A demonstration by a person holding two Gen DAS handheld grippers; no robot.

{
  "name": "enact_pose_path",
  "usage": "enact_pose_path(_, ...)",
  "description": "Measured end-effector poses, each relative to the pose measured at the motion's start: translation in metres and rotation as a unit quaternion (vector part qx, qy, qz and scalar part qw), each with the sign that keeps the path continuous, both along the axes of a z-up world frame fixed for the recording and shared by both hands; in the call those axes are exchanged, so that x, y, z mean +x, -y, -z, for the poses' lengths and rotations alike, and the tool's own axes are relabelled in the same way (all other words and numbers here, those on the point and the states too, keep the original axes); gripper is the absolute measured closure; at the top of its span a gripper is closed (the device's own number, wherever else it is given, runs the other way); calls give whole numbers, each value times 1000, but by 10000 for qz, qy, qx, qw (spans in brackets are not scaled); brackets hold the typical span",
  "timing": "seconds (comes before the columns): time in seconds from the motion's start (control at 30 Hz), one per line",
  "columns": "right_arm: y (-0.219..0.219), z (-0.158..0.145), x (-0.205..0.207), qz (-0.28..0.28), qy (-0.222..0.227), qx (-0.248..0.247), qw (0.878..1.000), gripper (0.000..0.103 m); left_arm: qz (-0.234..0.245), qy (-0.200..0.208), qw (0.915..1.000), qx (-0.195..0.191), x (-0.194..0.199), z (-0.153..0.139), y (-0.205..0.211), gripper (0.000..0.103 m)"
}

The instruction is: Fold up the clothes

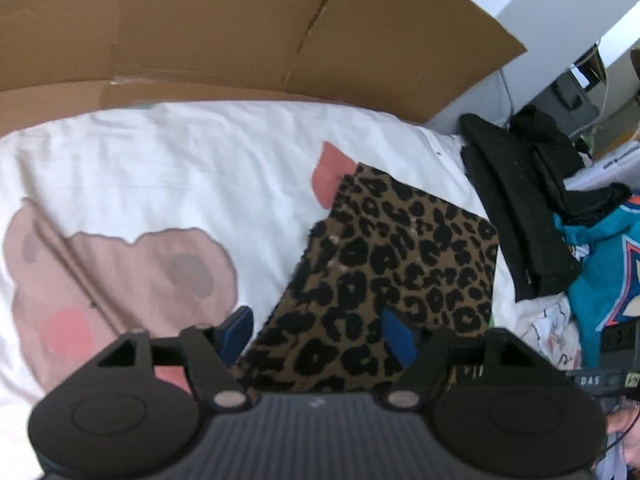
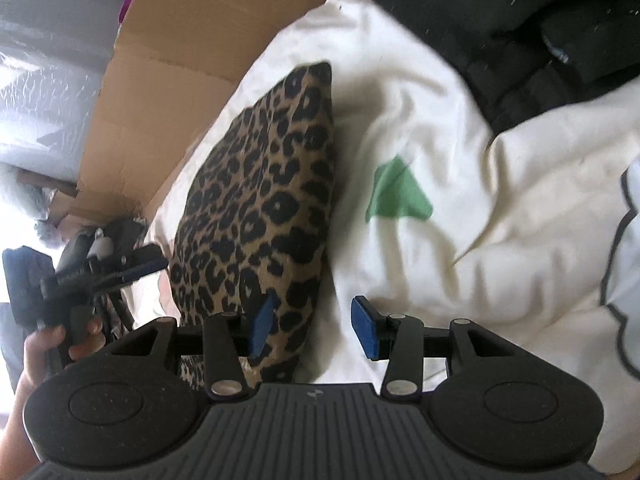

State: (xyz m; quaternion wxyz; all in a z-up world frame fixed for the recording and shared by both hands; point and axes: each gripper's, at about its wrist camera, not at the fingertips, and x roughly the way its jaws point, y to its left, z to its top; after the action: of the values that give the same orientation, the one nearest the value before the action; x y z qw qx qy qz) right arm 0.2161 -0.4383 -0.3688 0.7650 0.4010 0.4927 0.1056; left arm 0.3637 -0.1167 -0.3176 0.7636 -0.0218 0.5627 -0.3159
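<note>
A folded leopard-print garment (image 1: pixel 400 264) lies flat on a white bed sheet (image 1: pixel 160 152) printed with pink shapes. My left gripper (image 1: pixel 318 336) hovers open over the garment's near left corner; its blue pads (image 1: pixel 400 340) stand wide apart and press on nothing. In the right wrist view the same garment (image 2: pixel 264 200) runs away from me. My right gripper (image 2: pixel 313 328) is open at the garment's near right edge, with one pad (image 2: pixel 262 328) in front of the print and the other over the bare sheet. At the left, a hand (image 2: pixel 44 344) holds the left gripper (image 2: pixel 140 264).
A brown cardboard wall (image 1: pixel 240 32) stands along the far side of the bed. Black clothes (image 1: pixel 520 208) are piled to the right of the garment, with a teal jersey (image 1: pixel 600 264) beyond them. The sheet bears a green patch (image 2: pixel 400 196).
</note>
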Motion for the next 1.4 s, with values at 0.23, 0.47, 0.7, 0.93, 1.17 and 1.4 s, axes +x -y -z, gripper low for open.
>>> enact_pose_path(0.23, -5, 2, 21, 91, 49, 158, 9998, 53, -60, -280, 9995, -103, 18, 27, 10, 29)
enact_pose_path(0.47, -13, 9, 42, 198, -39, 225, 9995, 53, -116, -639, 9967, -483, 30, 45, 15, 34)
enact_pose_path(0.7, -14, 24, 50, 305, -235, 507, 9980, 54, -41, -824, 9943, -672, 39, 54, 19, 34)
enact_pose_path(0.93, -18, 26, 62, 212, -230, 515, 9982, 68, 76, -801, 9947, -644, 42, 54, 28, 41)
enact_pose_path(1.17, -22, 15, 66, 62, -118, 384, 9992, 93, -84, -771, 9954, -569, 39, 50, 27, 52)
enact_pose_path(1.4, -12, 6, 67, 105, 9, 304, 9995, 96, -285, -887, 9930, -727, 35, 41, 22, 67)
